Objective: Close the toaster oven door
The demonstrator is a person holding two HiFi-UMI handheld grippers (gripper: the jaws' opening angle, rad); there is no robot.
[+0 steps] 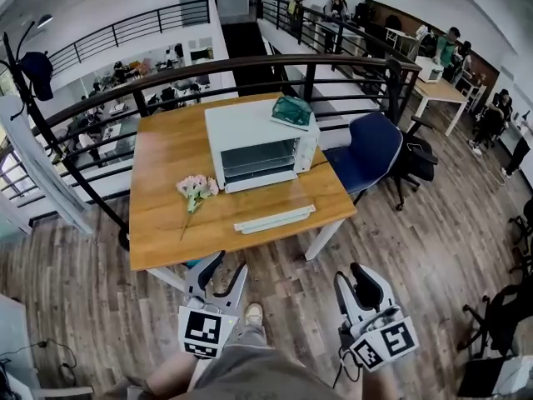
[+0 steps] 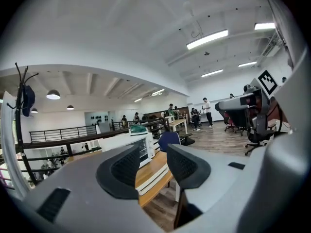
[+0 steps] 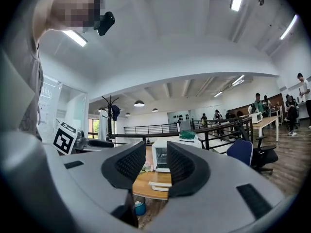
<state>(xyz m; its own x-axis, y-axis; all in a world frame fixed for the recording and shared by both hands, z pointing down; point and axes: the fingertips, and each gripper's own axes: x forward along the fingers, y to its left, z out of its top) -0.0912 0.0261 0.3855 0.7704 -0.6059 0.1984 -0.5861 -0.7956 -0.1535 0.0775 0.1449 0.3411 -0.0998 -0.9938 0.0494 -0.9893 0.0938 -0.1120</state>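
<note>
A white toaster oven (image 1: 260,144) stands on the wooden table (image 1: 166,215). Its glass door (image 1: 268,198) hangs folded down flat, with the white handle bar (image 1: 275,219) near the table's front edge. Both grippers are held low, in front of the table and well short of the oven. My left gripper (image 1: 223,265) is open and holds nothing. My right gripper (image 1: 354,277) is also open and empty. In the left gripper view the oven (image 2: 143,147) shows just above the spread jaws of the gripper (image 2: 153,161). The right gripper view frames the oven (image 3: 159,157) between the jaws of that gripper (image 3: 156,161).
A bunch of pink flowers (image 1: 197,187) lies left of the oven, and a green item (image 1: 292,111) rests on its top. A blue office chair (image 1: 371,152) stands right of the table. A black railing (image 1: 250,65) runs behind. Wood floor lies between me and the table.
</note>
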